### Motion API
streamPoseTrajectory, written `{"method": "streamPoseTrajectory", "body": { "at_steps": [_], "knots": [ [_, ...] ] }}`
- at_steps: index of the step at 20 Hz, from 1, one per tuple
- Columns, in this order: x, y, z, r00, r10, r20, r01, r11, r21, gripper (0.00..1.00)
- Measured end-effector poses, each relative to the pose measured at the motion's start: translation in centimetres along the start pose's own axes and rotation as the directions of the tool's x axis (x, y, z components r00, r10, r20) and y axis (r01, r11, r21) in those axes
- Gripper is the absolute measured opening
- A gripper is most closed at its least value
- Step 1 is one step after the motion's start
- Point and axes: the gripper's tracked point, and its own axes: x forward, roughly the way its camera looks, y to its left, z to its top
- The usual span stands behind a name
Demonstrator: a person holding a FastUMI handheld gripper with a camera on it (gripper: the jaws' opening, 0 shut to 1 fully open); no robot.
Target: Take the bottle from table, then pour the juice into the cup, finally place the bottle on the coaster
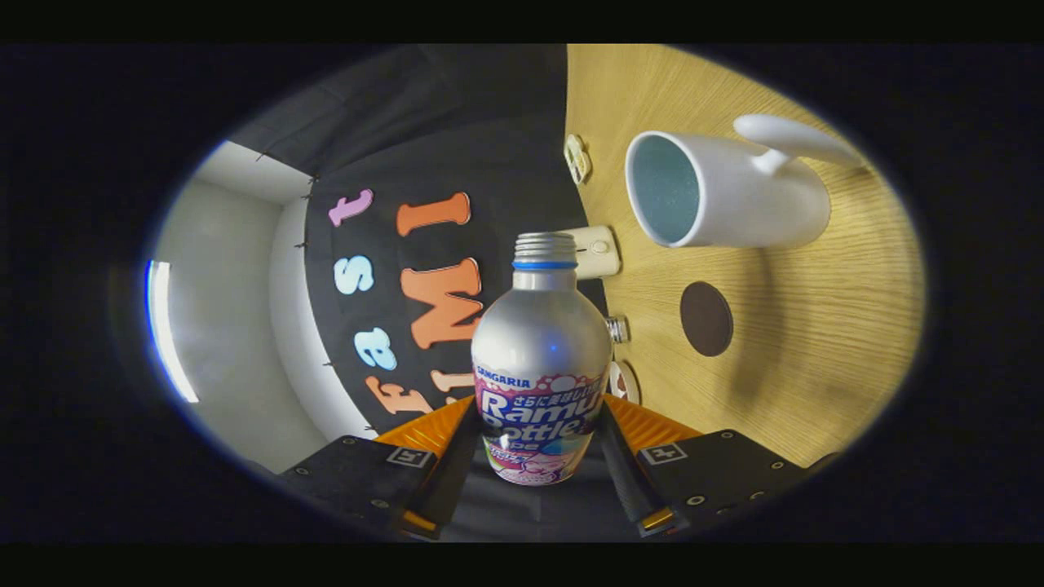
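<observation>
The hand-held gripper (538,456) pinches the uncapped bottle (541,359); bare table (816,342) separates cup (726,191) and coaster (706,318).

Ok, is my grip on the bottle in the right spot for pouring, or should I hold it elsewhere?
Stay where you are: the gripper clamps the bottle on its wide lower body, one finger on each side. That straight section gives flat contact; the rounded shoulder and narrow neck above would likely slip. The open mouth stays free to tip toward the cup.
</observation>
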Motion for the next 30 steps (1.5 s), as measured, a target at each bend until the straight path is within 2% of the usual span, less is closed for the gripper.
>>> {"method": "streamPoseTrajectory", "body": {
  "at_steps": [11,22,30],
  "knots": [
    [-0.5,-0.1,1.6,1.0,-0.007,0.017,0.006,0.997,0.079,0.77],
    [-0.7,1.5,3.7,0.998,0.028,0.052,-0.038,0.977,0.212,0.77],
    [-1.1,1.6,3.5,0.997,0.03,0.064,-0.046,0.967,0.251,0.77]
  ]
}}
